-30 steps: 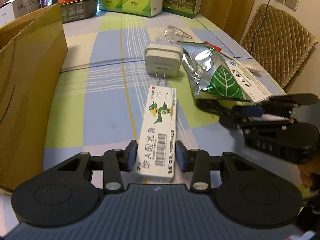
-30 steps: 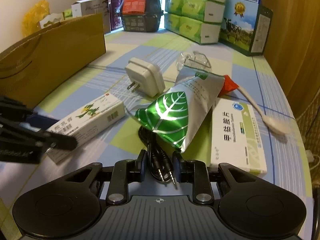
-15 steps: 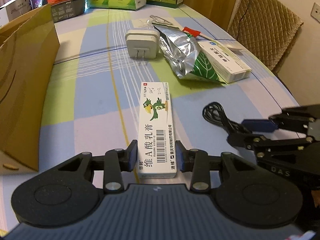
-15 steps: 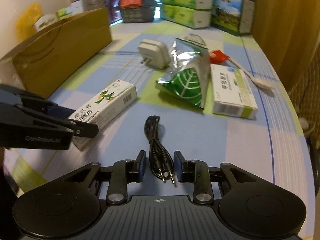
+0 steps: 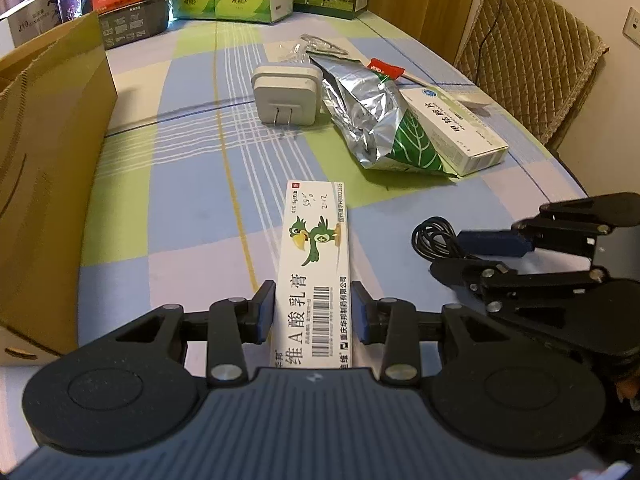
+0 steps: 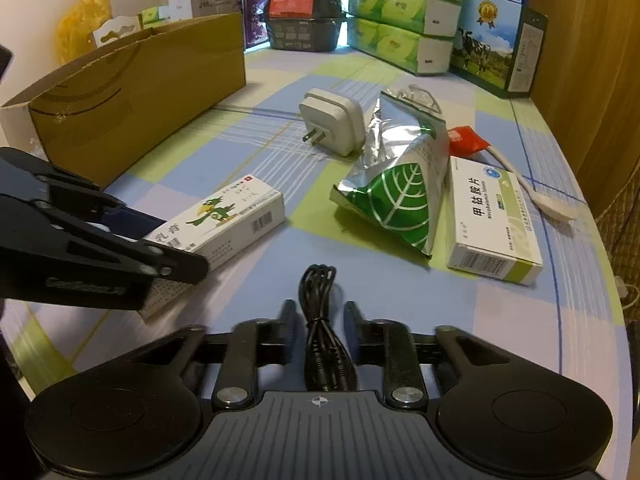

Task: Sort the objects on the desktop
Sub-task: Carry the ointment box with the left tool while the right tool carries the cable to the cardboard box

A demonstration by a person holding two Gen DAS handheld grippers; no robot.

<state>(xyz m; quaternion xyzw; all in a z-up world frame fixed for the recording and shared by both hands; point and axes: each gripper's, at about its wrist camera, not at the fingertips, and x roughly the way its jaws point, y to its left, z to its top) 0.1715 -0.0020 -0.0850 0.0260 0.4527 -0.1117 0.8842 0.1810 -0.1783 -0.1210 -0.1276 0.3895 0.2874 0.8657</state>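
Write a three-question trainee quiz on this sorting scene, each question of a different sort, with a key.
1. True or false: the white charger lies inside the cardboard box.
2. What lies between the fingers of the right hand-held gripper? A) spoon B) black cable C) foil bag
3. Fill in: the left hand-held gripper straddles the ointment ___.

Key: 1 false, it lies on the table; 2 B; 3 box.

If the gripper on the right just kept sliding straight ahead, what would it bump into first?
The black cable already lies between the right gripper fingers. Beyond its loop, the green-leaf foil pouch looks like the next thing, though it sits slightly right of the line, so depth is uncertain.
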